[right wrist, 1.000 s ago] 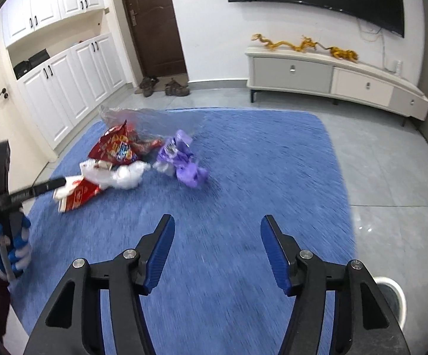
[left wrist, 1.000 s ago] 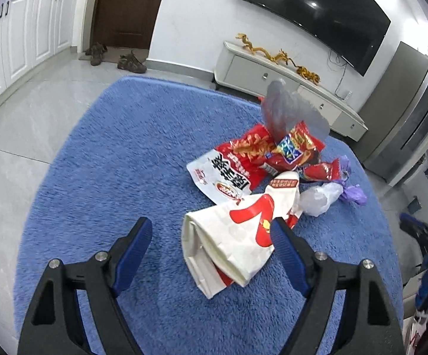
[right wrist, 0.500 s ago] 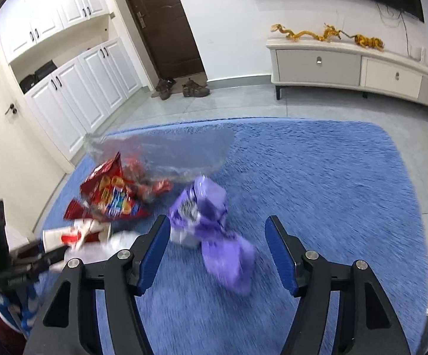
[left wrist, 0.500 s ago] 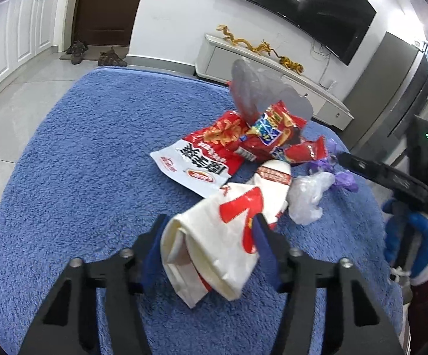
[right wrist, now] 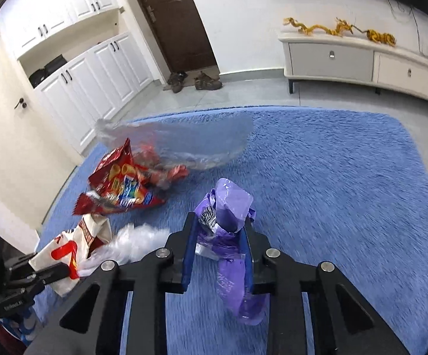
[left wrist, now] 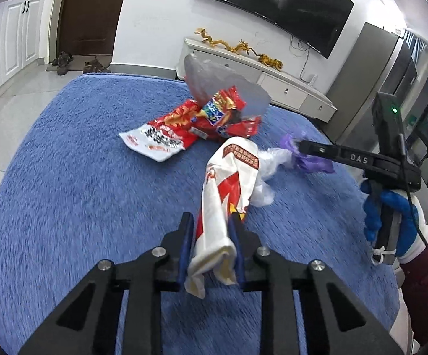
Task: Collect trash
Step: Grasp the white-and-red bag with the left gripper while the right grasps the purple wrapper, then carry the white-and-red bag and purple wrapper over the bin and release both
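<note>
Two pieces of trash are being gripped on the blue rug. Left hand-held gripper: jaws closing, squeezing a white and red paper bag between them. Right hand-held gripper: jaws closing on a purple wrapper (crumpled, one end trailing toward the camera). Just beyond lie a red snack bag, a clear plastic bag and a white plastic scrap, the scrap touching the paper bag.
</note>
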